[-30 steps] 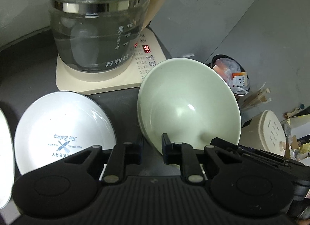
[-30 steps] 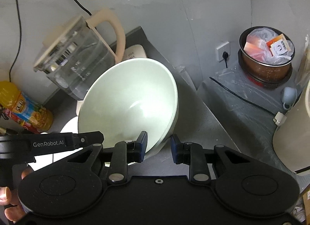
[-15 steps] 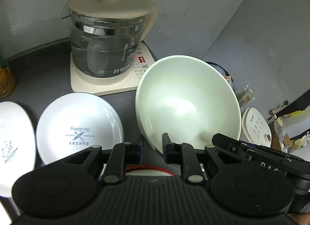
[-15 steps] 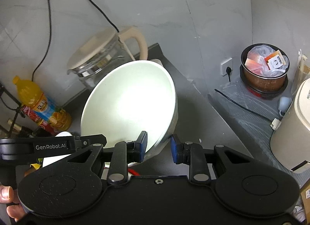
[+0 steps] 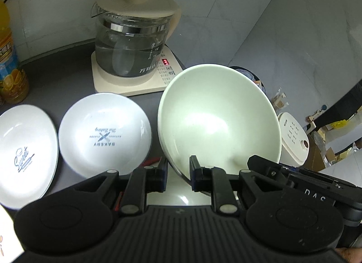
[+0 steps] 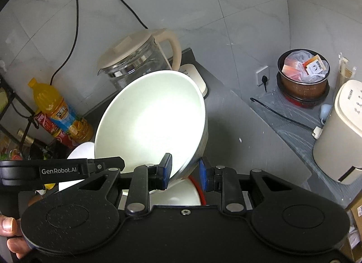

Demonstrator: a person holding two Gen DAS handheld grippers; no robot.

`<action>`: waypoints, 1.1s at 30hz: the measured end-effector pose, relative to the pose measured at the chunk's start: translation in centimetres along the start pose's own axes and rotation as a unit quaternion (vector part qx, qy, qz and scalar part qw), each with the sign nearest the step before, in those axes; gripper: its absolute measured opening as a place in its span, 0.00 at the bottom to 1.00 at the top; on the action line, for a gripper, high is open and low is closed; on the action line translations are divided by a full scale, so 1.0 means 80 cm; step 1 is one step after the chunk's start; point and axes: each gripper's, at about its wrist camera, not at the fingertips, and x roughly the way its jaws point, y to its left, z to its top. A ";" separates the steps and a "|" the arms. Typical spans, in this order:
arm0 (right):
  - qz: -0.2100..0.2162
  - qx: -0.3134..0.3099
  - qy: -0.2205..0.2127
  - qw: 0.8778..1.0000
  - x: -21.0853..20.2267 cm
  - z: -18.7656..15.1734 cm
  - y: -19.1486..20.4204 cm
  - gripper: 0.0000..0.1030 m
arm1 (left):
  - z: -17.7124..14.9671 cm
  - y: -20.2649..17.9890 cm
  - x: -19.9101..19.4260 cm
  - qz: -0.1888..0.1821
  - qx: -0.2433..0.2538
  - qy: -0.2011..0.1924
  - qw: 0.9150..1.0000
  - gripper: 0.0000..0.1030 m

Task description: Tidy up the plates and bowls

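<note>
A large pale green bowl (image 5: 217, 118) hangs tilted above the dark counter, held from two sides. My left gripper (image 5: 178, 171) is shut on its near rim, and my right gripper (image 6: 185, 171) is shut on the rim of the same green bowl (image 6: 151, 122). Directly under it sits a white dish with a red rim (image 6: 190, 191), mostly hidden. A round white plate printed "Bakery" (image 5: 104, 133) lies to the left on the counter. An oval white plate printed "Sweet" (image 5: 25, 154) lies further left.
A glass kettle (image 5: 133, 43) on its beige base stands at the back against the wall. An orange juice bottle (image 5: 9, 66) is at the far left. Lower right, beyond the counter edge, are a beige cooker (image 6: 341, 131) and a pot holding bags (image 6: 303, 75).
Both grippers have risen and drawn back with the green bowl. The kettle now looks farther away, and the plates and the juice bottle have come into view.
</note>
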 end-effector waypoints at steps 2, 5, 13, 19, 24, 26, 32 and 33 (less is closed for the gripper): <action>-0.001 0.002 0.002 1.000 -0.004 -0.008 0.004 0.25 | -0.008 0.003 -0.004 -0.001 0.000 0.002 1.000 0.17; -0.003 0.001 0.005 1.000 -0.008 -0.020 0.009 0.25 | -0.020 0.008 -0.009 -0.002 -0.002 0.006 1.000 0.17; -0.013 0.004 0.015 1.000 -0.014 -0.045 0.022 0.25 | -0.045 0.021 -0.016 -0.006 -0.005 0.018 1.000 0.17; -0.020 0.005 0.025 0.999 -0.016 -0.062 0.027 0.25 | -0.061 0.026 -0.017 -0.008 -0.004 0.028 1.000 0.18; -0.025 0.005 0.035 0.999 -0.016 -0.075 0.030 0.25 | -0.074 0.033 -0.014 -0.011 -0.013 0.044 0.999 0.18; -0.027 0.003 0.039 0.999 -0.016 -0.080 0.031 0.25 | -0.079 0.034 -0.015 -0.011 -0.014 0.046 0.999 0.18; -0.027 -0.001 0.054 0.998 -0.010 -0.089 0.034 0.25 | -0.090 0.042 -0.010 -0.006 -0.022 0.057 0.998 0.18; -0.027 -0.001 0.056 0.998 -0.008 -0.090 0.034 0.25 | -0.091 0.043 -0.009 -0.005 -0.023 0.059 0.998 0.18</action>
